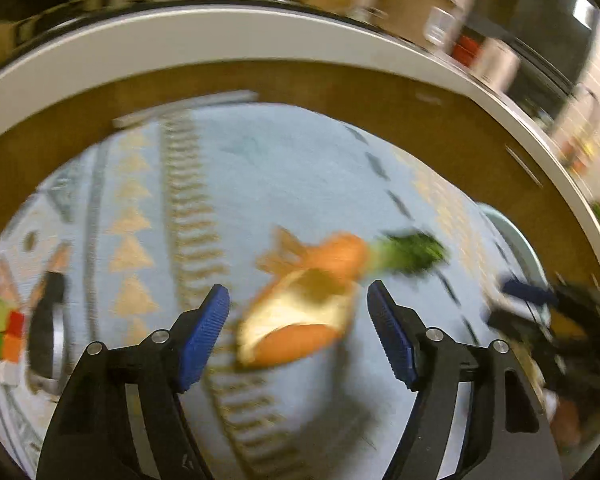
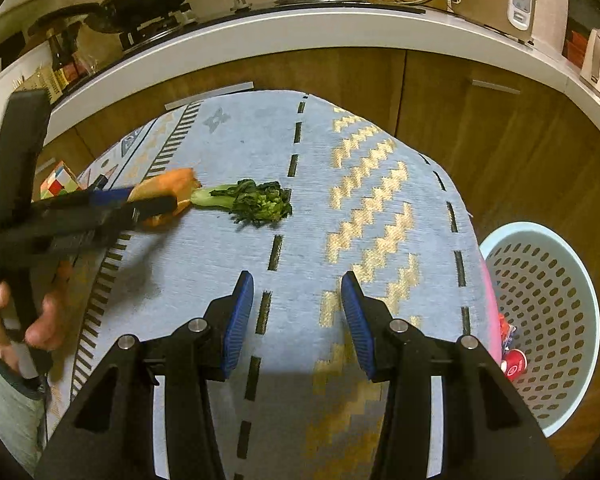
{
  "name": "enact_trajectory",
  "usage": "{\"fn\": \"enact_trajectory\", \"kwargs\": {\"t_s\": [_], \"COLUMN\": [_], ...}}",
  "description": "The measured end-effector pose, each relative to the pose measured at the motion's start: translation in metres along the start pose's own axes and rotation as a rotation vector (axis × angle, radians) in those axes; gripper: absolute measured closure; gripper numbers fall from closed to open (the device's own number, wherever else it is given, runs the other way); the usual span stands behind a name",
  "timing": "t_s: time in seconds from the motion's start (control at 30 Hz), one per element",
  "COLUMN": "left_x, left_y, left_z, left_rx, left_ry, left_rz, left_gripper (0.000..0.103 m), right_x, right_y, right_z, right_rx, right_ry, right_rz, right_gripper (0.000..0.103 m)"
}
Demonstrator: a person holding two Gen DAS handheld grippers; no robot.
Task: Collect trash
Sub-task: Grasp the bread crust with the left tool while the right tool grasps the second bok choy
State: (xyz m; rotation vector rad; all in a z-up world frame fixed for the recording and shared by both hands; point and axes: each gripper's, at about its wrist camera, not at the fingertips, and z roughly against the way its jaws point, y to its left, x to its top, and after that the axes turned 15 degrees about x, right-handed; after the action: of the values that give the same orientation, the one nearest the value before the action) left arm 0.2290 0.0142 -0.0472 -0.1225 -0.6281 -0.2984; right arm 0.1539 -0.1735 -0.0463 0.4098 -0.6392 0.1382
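On the cloth-covered desk (image 2: 340, 240) lie one orange wrapper (image 2: 168, 188), one leafy green vegetable stalk (image 2: 252, 200) and one coloured puzzle cube (image 2: 58, 180). At the lower right stands one pale blue basket (image 2: 580, 300). Two tools show: one (image 2: 152, 208) at the left, one (image 2: 298, 320) at the bottom.
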Motion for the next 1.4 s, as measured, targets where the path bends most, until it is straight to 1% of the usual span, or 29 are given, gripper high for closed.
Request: {"fn": "enact_trajectory", "kwargs": {"t_s": [0.03,0.07,0.17,0.2,0.23,0.3,0.37,0.43,0.5,0.53,0.6,0.67,0.7,0.77,0.8,0.87,0.9,0.93,1.0,1.07,1.1,1.13,1.17,1.2,1.27,1.37,1.4], "left_x": [-0.002,-0.004,-0.004,-0.004,-0.005,-0.004,-0.003,-0.002,-0.002,-0.002,-0.005,-0.011,-0.015,-0.024,-0.028,-0.032,-0.032,-0.033,-0.034,-0.034,-0.035,-0.035,-0.035,-0.035,-0.034,-0.033,-0.033], "left_y": [-0.006,-0.009,-0.012,-0.013,-0.012,-0.01,-0.009,-0.01,-0.007,-0.006,0.001,0.007,0.009,0.016,0.019,0.024,0.025,0.025,0.025,0.024,0.023,0.023,0.023,0.023,0.022,0.021,0.021], "left_z": [0.003,0.005,0.004,0.003,0.0,-0.003,-0.003,-0.002,0.003,0.005,0.008,0.016,0.019,0.023,0.024,0.023,0.025,0.026,0.025,0.027,0.028,0.028,0.029,0.028,0.027,0.024,0.024], "left_rx": [-0.013,-0.009,0.051,0.072,0.084,0.088,0.101,0.117,0.112,0.112,0.133,0.155,0.159,0.157,0.158,0.145,0.157,0.181,0.189,0.187,0.191,0.194,0.196,0.194,0.195,0.198,0.2], "left_ry": [-0.009,-0.017,-0.032,-0.033,-0.035,-0.029,-0.042,-0.046,-0.058,-0.057,-0.046,-0.054,-0.059,-0.069,-0.073,-0.089,-0.096,-0.108,-0.105,-0.11,-0.112,-0.113,-0.114,-0.114,-0.115,-0.116,-0.116], "left_rz": [-0.033,-0.051,-0.077,-0.083,-0.088,-0.079,-0.074,-0.078,-0.041,-0.022,0.029,0.067,0.088,0.138,0.156,0.195,0.2,0.203,0.2,0.194,0.188,0.186,0.183,0.18,0.176,0.17,0.169], "left_gripper": [0.034,0.034,0.034,0.036,0.042,0.048,0.054,0.072,0.083,0.086,0.088,0.088,0.088,0.088,0.088,0.088,0.088,0.088,0.087,0.087,0.087,0.087,0.087,0.087,0.087,0.086,0.086], "right_x": [0.001,0.002,0.003,0.004,0.005,0.006,0.01,0.015,0.022,0.028,0.038,0.044,0.047,0.049,0.051,0.055,0.056,0.058,0.059,0.058,0.057,0.057,0.055,0.053,0.05,0.047,0.046], "right_y": [0.0,-0.002,-0.004,-0.004,-0.004,-0.002,0.001,0.005,0.011,0.014,0.017,0.016,0.014,0.013,0.011,0.013,0.015,0.016,0.019,0.022,0.024,0.025,0.027,0.03,0.034,0.036,0.038], "right_z": [-0.002,-0.003,-0.007,-0.008,-0.009,-0.01,-0.01,-0.011,-0.014,-0.016,-0.024,-0.034,-0.043,-0.056,-0.063,-0.064,-0.064,-0.066,-0.075,-0.077,-0.077,-0.077,-0.077,-0.077,-0.075,-0.069,-0.068], "right_rx": [-0.001,-0.002,-0.003,-0.002,0.0,0.002,0.013,0.018,0.023,0.026,0.013,0.031,0.054,0.069,0.069,0.101,0.123,0.127,0.072,0.064,0.059,0.054,0.045,0.035,0.042,0.08,0.08], "right_ry": [0.002,0.003,0.01,0.012,0.013,0.016,0.016,0.015,0.012,0.004,0.0,0.01,0.026,0.05,0.062,0.052,0.053,0.06,0.077,0.074,0.075,0.075,0.077,0.077,0.075,0.083,0.088], "right_rz": [-0.001,-0.002,-0.006,-0.007,-0.005,0.002,0.004,0.016,0.039,0.06,0.093,0.109,0.121,0.139,0.136,0.14,0.147,0.165,0.208,0.233,0.239,0.246,0.258,0.272,0.274,0.223,0.211], "right_gripper": [0.061,0.061,0.061,0.061,0.061,0.061,0.061,0.061,0.061,0.06,0.054,0.051,0.05,0.041,0.039,0.028,0.027,0.027,0.027,0.027,0.027,0.033,0.041,0.045,0.063,0.078,0.079]}}
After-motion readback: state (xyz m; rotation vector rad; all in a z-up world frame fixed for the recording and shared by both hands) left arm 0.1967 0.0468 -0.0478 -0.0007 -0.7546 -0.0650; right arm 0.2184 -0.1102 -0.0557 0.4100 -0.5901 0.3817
